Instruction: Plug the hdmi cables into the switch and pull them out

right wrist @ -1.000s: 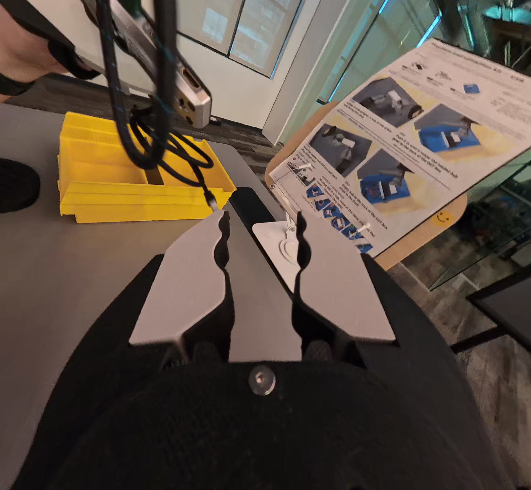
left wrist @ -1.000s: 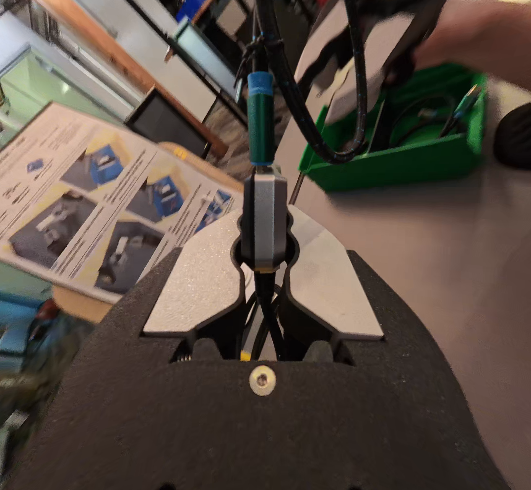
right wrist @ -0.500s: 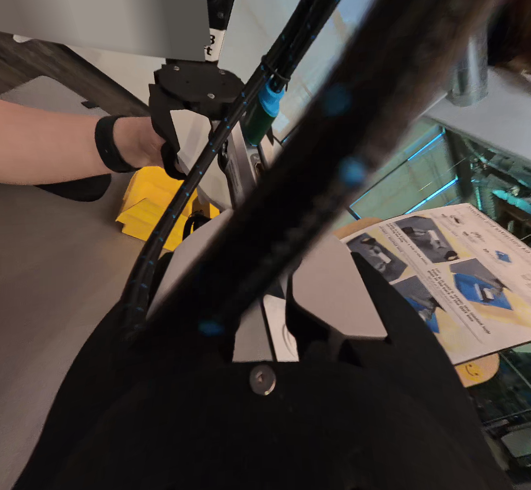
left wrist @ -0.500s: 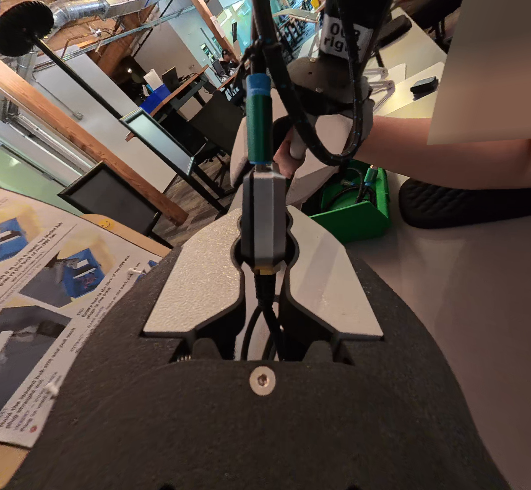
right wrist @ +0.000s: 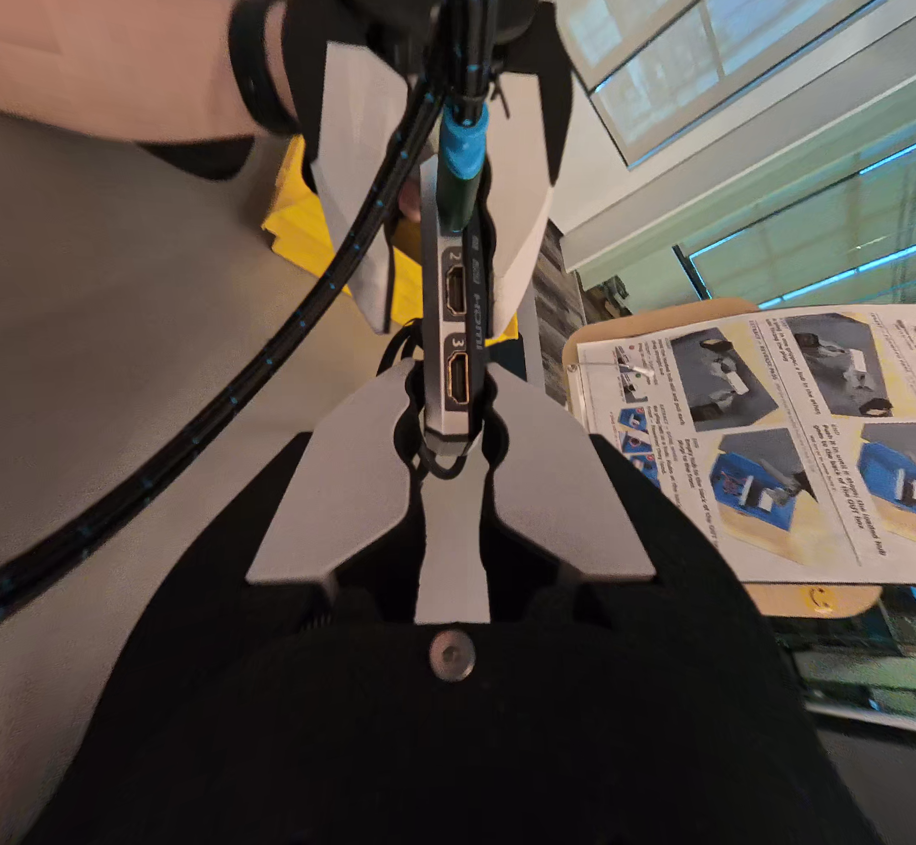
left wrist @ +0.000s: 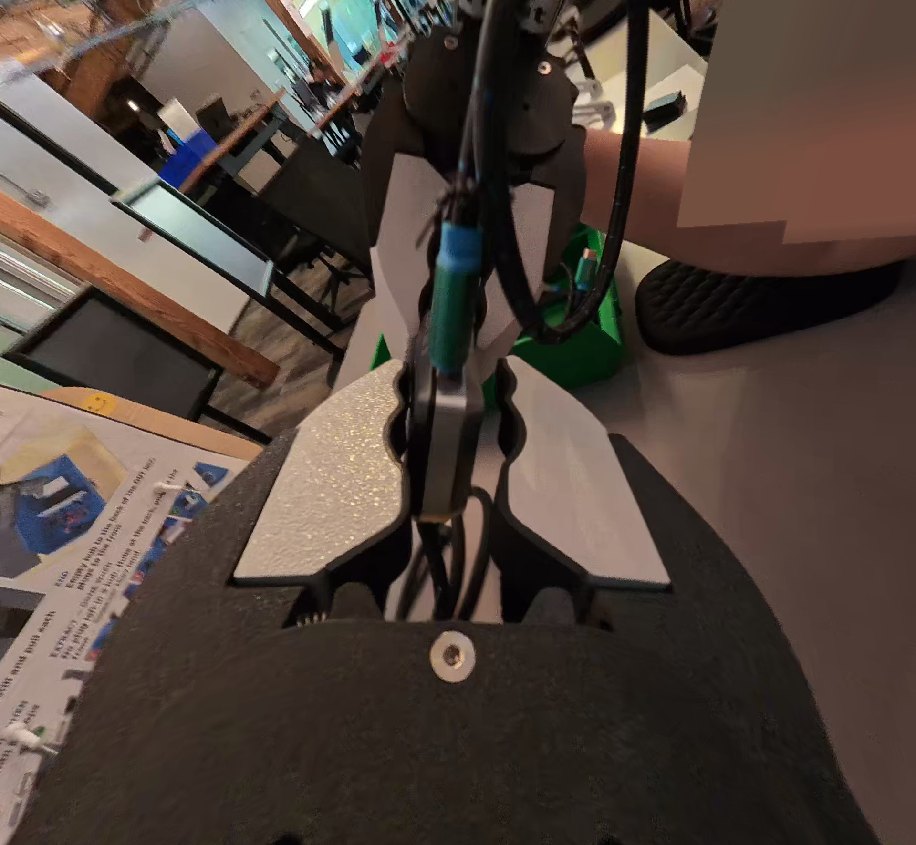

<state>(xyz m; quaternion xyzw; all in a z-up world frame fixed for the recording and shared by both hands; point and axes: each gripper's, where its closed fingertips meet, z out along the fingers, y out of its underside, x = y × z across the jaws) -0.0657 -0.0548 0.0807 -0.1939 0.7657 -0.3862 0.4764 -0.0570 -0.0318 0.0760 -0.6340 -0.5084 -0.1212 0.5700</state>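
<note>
- The HDMI switch point(right wrist: 453, 326), a slim grey bar, is up in the air above the bench point(right wrist: 148, 301), held between my two grippers, which face each other.
- One green plug with a blue collar point(right wrist: 458, 187) sits in the port at the switch's far end as my right wrist view has it. Nearer me on the same face I can see two gold-rimmed ports.
- A black braided cable with blue flecks point(right wrist: 277, 355) runs up from that plug, then loops down and off the lower left of the right view.
- My right gripper point(right wrist: 451, 370) has its jaws closed in on the near end of the switch, the notched tips snug against both of its sides.
- My left gripper point(left wrist: 451, 365) has the switch point(left wrist: 443, 449) edge-on between its jaws, but they stand slightly apart. It leans on the left one, and a strip of bench shows between it and the right one.
- In that view the plug point(left wrist: 448, 306) rises straight up from the switch.
- A green bin point(left wrist: 585, 355) with loose cables sits on the bench behind the right gripper, beside a black wrist pad point(left wrist: 743, 301).
- A yellow bin point(right wrist: 297, 231) lies behind the left gripper.
- A printed instruction sheet point(right wrist: 743, 449) on a tan board leans off the bench's far edge.
</note>
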